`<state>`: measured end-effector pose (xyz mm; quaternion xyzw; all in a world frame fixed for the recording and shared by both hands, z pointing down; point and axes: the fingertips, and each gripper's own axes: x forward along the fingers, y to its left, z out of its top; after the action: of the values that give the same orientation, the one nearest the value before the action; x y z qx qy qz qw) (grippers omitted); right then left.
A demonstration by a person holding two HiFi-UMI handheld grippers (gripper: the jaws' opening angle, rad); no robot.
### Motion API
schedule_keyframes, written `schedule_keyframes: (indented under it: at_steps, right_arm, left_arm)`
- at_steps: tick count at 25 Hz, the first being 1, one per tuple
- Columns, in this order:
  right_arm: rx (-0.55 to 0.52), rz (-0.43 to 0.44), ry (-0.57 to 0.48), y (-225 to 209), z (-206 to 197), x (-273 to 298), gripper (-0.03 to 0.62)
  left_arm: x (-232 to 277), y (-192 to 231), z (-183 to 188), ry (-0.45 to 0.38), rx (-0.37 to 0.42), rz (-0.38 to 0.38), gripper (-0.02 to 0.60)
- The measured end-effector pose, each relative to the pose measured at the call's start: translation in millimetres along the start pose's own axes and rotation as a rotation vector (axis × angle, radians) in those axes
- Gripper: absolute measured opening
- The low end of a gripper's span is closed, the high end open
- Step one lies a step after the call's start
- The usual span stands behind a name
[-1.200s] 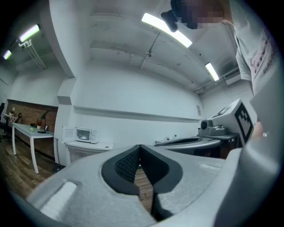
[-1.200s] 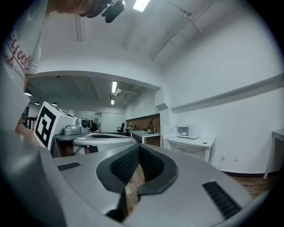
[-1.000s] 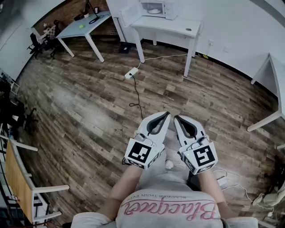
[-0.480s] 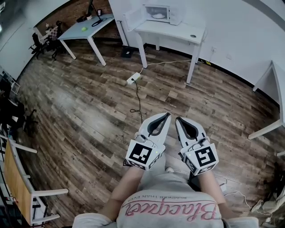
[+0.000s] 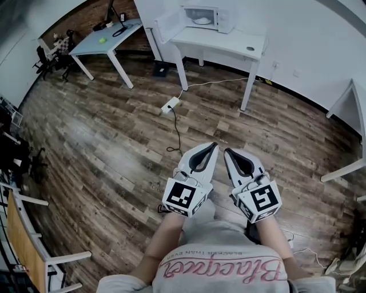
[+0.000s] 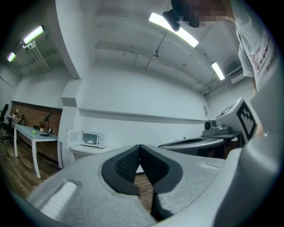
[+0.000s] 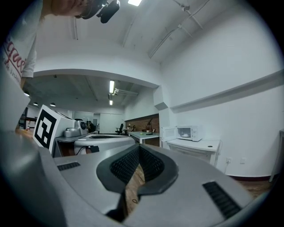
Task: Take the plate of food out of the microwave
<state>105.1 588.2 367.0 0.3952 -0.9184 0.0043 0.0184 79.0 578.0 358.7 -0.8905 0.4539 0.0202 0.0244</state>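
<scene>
White microwave (image 5: pixel 207 17) at twelve o'clock, on white table (image 5: pixel 231 41), door open, plate of food (image 5: pixel 201 21) inside. Well apart, toward six o'clock above wooden floor (image 5: pixel 114 143): left gripper (image 5: pixel 215 146) and right gripper (image 5: pixel 226 152), side by side, both clenched, grasping nothing.

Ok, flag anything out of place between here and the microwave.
A power strip lies on the wooden floor before the white table, its cable trailing toward the person: a likely trip hazard. The door of the microwave stands open, plate inside. Nothing else stands out.
</scene>
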Motion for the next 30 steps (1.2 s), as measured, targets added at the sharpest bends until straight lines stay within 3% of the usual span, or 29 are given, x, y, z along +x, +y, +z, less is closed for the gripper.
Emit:
schedule_keyframes:
  at_steps: [16, 30]
  right_arm:
    - [0.008, -0.028, 0.049, -45.7, 0.3, 75.3, 0.011]
    - [0.003, -0.073, 0.033, -69.6, 3.9, 145.9, 0.011]
  left_arm:
    - [59.6, 69.4, -2.9, 0.001, -0.028, -0.048, 0.006]
    - [98.8, 131.5, -8.2, 0.004, -0.022, -0.112, 0.006]
